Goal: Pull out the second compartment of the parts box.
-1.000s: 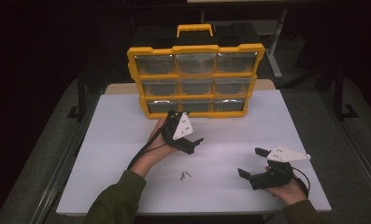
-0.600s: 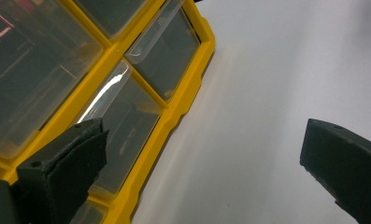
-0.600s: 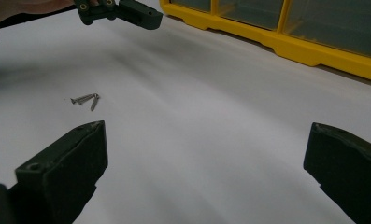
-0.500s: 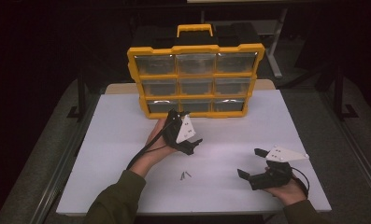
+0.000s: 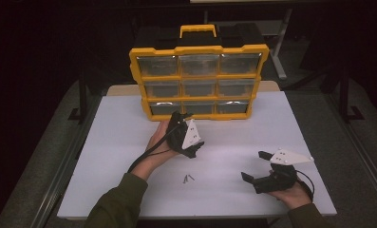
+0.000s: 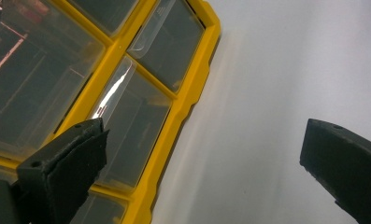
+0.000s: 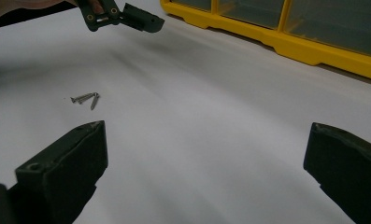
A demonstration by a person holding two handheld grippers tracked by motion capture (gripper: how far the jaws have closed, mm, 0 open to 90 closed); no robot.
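Observation:
A yellow organizer [image 5: 198, 83] with clear drawers stands upright at the back of the white table [image 5: 119, 137]. My left gripper [image 5: 194, 129] hovers just in front of its bottom row, open and holding nothing. In the left gripper view the open jaws [image 6: 204, 140] frame the organizer's lower corner drawers [image 6: 127, 126] and its yellow rim. Two or three small screws [image 5: 188, 178] lie loose on the table between the hands. My right gripper [image 5: 255, 165] rests low at the front right, open and pointing left toward the screws [image 7: 86, 98]. The right gripper view [image 7: 206, 135] also shows the left gripper [image 7: 127, 14] farther off.
The organizer's base [image 7: 286, 42] runs along the back of the table. A black frame and table legs [image 5: 281, 52] stand in the dark behind it. The table's front edge [image 5: 200, 216] is close to the forearms.
The left gripper has drifted slightly to the right in front of the organizer. The right gripper has stayed where it was.

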